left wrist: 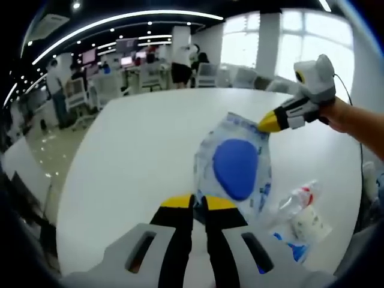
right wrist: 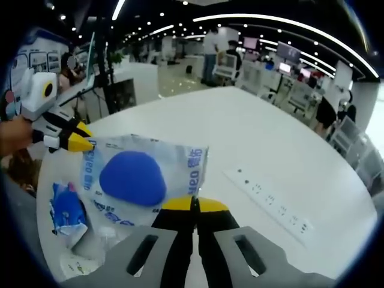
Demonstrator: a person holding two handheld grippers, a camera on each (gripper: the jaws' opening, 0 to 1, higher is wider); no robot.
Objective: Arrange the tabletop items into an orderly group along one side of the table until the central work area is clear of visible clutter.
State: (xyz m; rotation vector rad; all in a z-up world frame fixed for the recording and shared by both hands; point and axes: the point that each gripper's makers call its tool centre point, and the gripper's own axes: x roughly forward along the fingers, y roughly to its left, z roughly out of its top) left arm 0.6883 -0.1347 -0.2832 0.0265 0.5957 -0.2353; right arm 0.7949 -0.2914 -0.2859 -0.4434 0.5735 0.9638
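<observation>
Packet point(left wrist: 235, 168) pinched between both grippers' closed jaws.

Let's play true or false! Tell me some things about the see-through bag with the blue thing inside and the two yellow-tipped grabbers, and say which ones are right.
1. Both grippers pinch the clear plastic bag with a blue pad inside. True: the left gripper and right gripper hold opposite edges.
2. The bag lies flat on the white round table. False: it is held up, stretched between the grippers.
3. The pad inside the bag is red. False: it is blue.
4. A white power strip is set into the tabletop. True.
5. More packets lie on the table near the bag. True.
</observation>
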